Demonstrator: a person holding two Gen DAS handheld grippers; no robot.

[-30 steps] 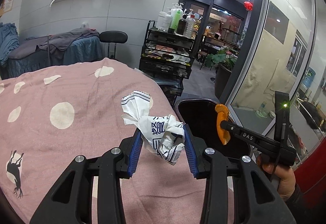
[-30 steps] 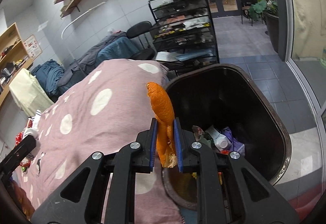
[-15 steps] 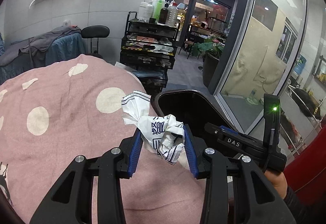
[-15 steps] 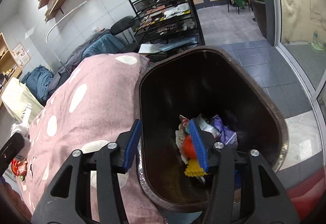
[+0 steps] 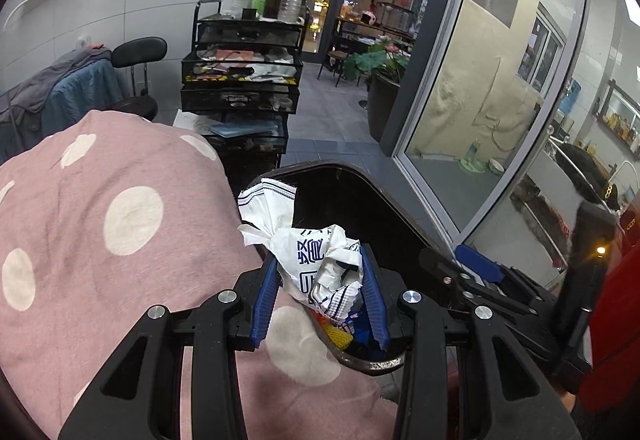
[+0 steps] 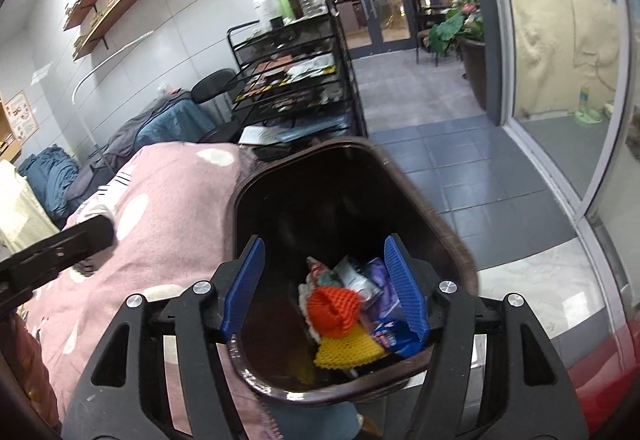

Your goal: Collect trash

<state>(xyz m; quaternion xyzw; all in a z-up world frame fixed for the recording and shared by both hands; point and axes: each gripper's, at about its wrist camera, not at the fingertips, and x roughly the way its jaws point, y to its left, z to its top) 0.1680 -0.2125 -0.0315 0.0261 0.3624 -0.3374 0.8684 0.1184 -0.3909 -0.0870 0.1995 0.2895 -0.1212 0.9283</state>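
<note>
My left gripper is shut on a crumpled white paper wrapper with blue print, held above the near rim of the dark brown trash bin. My right gripper is open and empty, hovering over the same bin. Inside the bin lie an orange foam net, a yellow net and several wrappers. The right gripper also shows at the right of the left wrist view.
A pink cloth with white dots covers the table beside the bin. A black wire cart with bottles stands behind. A glass wall runs along the right. A black stool stands by the wall.
My right gripper opened and dropped the orange foam net into the bin. My left gripper carried the paper wrapper rightward to the bin's rim.
</note>
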